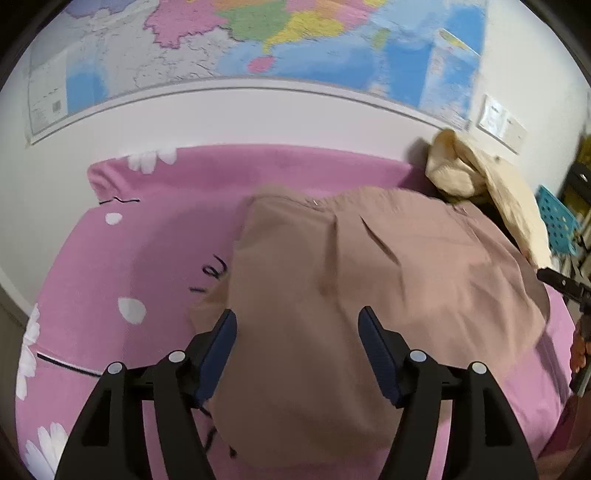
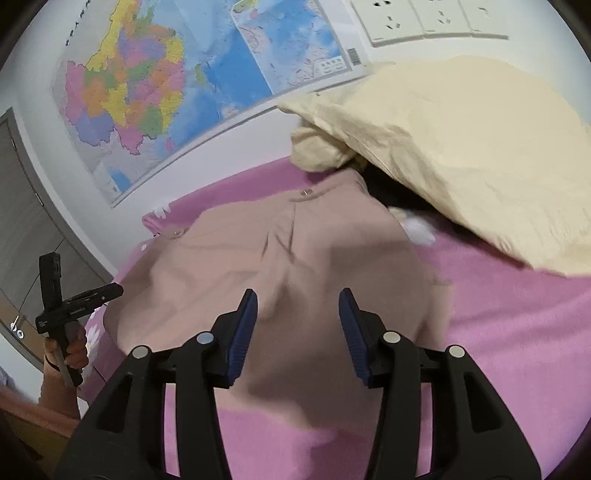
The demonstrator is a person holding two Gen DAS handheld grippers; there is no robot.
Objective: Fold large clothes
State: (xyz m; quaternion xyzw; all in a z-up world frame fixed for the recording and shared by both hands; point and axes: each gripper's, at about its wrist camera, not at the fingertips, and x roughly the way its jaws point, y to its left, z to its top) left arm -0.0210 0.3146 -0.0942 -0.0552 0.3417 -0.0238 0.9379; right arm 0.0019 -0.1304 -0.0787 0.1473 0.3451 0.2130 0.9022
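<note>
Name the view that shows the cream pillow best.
Right wrist view: the cream pillow fills the upper right, close and nearly whole. The left wrist view shows it small at the far right, behind the tan garment.

One dusty-tan cloth garment point(image 1: 369, 266) lies on one pink flower-printed bed sheet point(image 1: 155, 236). One pale-yellow crumpled cloth point(image 2: 461, 147) sits beside it. One coloured wall map point(image 2: 155, 96) hangs above, with one white row of wall sockets point(image 2: 424, 18). Two black two-finger grippers point(image 1: 297, 325) point(image 2: 298, 306).
</note>
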